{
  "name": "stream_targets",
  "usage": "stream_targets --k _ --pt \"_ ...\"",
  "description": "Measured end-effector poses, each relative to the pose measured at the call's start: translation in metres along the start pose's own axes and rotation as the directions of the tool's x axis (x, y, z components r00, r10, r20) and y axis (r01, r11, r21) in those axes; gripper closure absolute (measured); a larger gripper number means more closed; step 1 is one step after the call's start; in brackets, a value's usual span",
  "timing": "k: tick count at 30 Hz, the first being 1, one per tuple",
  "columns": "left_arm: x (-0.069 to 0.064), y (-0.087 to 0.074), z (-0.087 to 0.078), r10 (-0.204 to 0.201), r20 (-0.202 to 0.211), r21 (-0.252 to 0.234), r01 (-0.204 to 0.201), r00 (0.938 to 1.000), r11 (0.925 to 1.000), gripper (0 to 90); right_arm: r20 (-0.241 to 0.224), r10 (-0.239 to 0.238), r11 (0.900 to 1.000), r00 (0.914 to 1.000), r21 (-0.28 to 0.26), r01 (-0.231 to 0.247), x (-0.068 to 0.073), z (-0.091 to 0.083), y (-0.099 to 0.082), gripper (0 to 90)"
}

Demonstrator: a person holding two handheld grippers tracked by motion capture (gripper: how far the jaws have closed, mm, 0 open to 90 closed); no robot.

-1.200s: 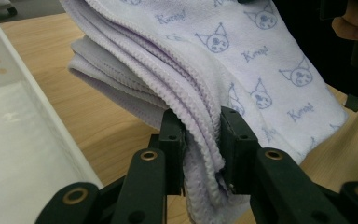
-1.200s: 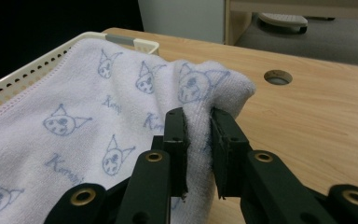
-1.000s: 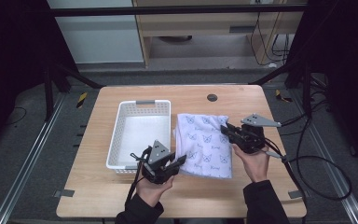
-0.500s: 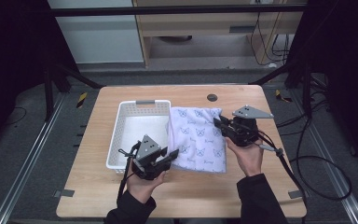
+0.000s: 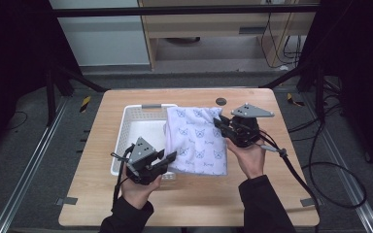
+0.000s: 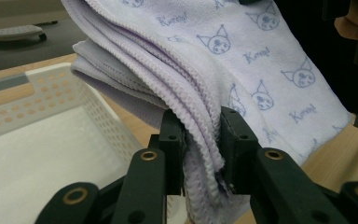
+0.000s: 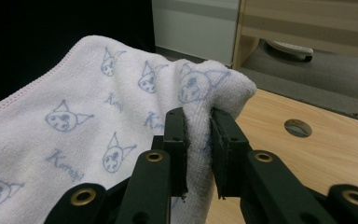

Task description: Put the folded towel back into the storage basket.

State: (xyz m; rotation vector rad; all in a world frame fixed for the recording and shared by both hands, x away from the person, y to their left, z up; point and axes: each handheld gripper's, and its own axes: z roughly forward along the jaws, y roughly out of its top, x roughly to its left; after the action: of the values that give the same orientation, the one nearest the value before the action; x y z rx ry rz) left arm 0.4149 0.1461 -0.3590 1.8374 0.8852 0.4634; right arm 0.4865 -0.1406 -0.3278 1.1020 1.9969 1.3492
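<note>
over the last second the towel (image 5: 196,141) has slid leftward with both hands: it lay on the table (image 5: 272,204) just right of the basket (image 5: 136,127), and now its left edge hangs over the basket's right wall. the move looks like a lift-and-carry, with the towel probably headed into the basket and not yet let go.

the left gripper (image 5: 167,158) has come up from the near table edge to the basket's near right corner. its jaws are clamped on the towel's near left corner; in the left gripper view (image 6: 201,140) several stitched edges are stacked between the pads, and the basket sits left of and below the fingers.

the towel is pale lilac-white terry, folded to a thick rectangle, printed with small blue cat faces and script. it sags a little between the two grips.

the right gripper (image 5: 219,125) has drifted left too. its jaws pinch the far right corner, bunched into a soft hump above the pads in the right gripper view (image 7: 198,126); bare table lies right of them.
</note>
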Motion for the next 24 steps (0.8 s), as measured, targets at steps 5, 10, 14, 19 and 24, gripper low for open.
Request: stream_targets --k 5,10,14,19,24 --pt "0.007 -0.002 -0.008 -0.010 -0.013 -0.009 0.010 0.9999 0.9999 71.7 -0.014 0.000 1.0000 0.9999 -0.007 0.000 0.007 0.007 0.004 77.9" --pt "0.015 -0.006 -0.014 -0.021 -0.025 -0.013 0.021 0.9995 0.9997 71.7 -0.019 -0.007 1.0000 0.9998 -0.003 0.007 0.015 0.016 0.006 77.9" --pt "0.022 -0.008 -0.022 -0.032 -0.031 -0.025 0.031 0.9990 0.9992 71.7 -0.041 -0.002 1.0000 0.9992 -0.009 0.002 0.020 0.023 0.009 77.8" --pt "0.031 -0.011 -0.029 -0.042 -0.045 -0.030 0.040 0.9981 0.9987 71.7 -0.053 -0.007 1.0000 0.9986 -0.007 0.006 0.027 0.031 0.011 77.8" --pt "0.039 -0.016 -0.034 -0.055 -0.056 -0.024 0.054 0.9969 0.9983 71.7 -0.066 -0.006 1.0000 0.9978 -0.002 0.006 0.033 0.041 0.012 77.8"
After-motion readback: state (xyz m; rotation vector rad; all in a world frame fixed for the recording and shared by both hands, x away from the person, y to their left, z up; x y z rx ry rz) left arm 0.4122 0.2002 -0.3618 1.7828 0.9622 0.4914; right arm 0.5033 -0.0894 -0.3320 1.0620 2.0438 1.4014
